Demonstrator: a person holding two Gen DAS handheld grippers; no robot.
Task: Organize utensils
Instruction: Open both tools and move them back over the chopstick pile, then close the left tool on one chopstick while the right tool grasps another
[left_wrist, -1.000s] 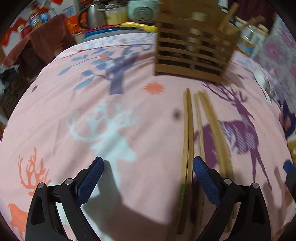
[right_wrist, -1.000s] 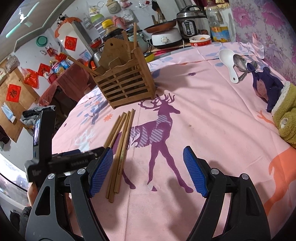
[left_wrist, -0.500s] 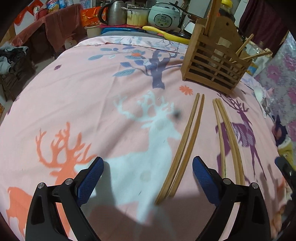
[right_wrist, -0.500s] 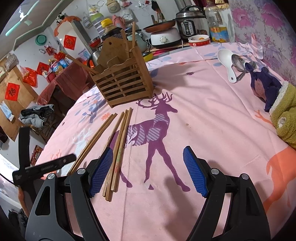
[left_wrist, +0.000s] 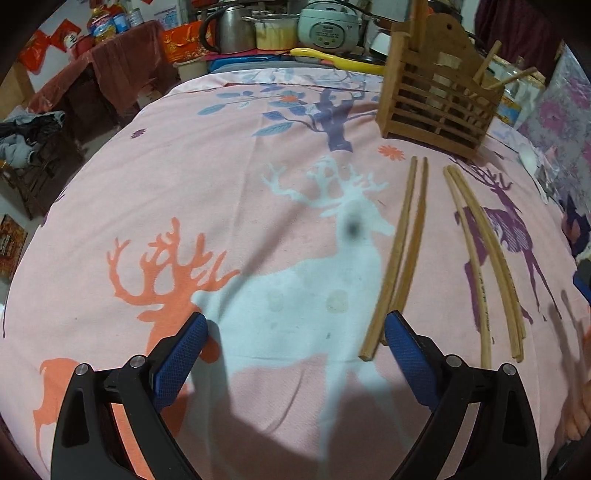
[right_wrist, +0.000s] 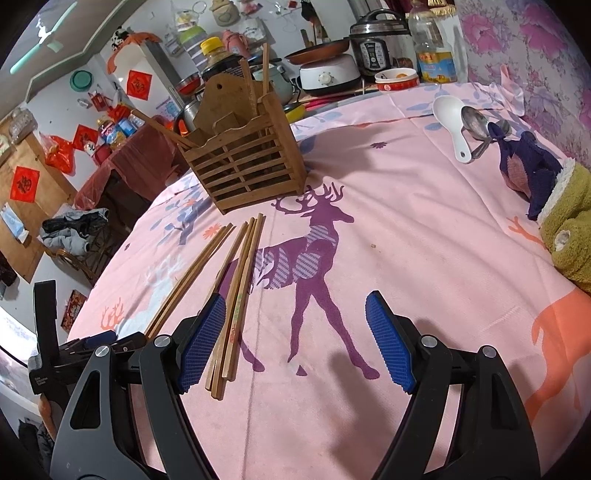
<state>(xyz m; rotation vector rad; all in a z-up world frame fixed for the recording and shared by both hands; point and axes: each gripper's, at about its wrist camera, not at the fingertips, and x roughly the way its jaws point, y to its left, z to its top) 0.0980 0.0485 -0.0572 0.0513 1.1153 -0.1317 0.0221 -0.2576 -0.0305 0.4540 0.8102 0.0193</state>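
Two wooden chopsticks (left_wrist: 402, 251) lie side by side on the pink deer-print tablecloth (left_wrist: 184, 192), with several more chopsticks (left_wrist: 487, 254) in a bundle to their right. My left gripper (left_wrist: 295, 326) hovers open and empty, its right finger next to the pair's near ends. A slatted wooden utensil holder (left_wrist: 439, 99) stands beyond, with a few sticks in it. In the right wrist view my right gripper (right_wrist: 295, 306) is open and empty above the cloth. Its left finger is over the near ends of the chopstick bundle (right_wrist: 240, 280); the pair (right_wrist: 192, 277) lies left, the holder (right_wrist: 243, 170) behind.
A white spoon (right_wrist: 452, 122) and a metal spoon (right_wrist: 476, 122) lie at the far right of the table. A purple cloth (right_wrist: 528, 170) and a green plush thing (right_wrist: 569, 221) sit at the right edge. Cookers and pots (right_wrist: 376, 48) crowd a counter behind.
The pair of chopsticks now lies splayed to the left, apart from the bundle. My left gripper has drawn back and to the left, away from the chopsticks. The right gripper has stayed put.
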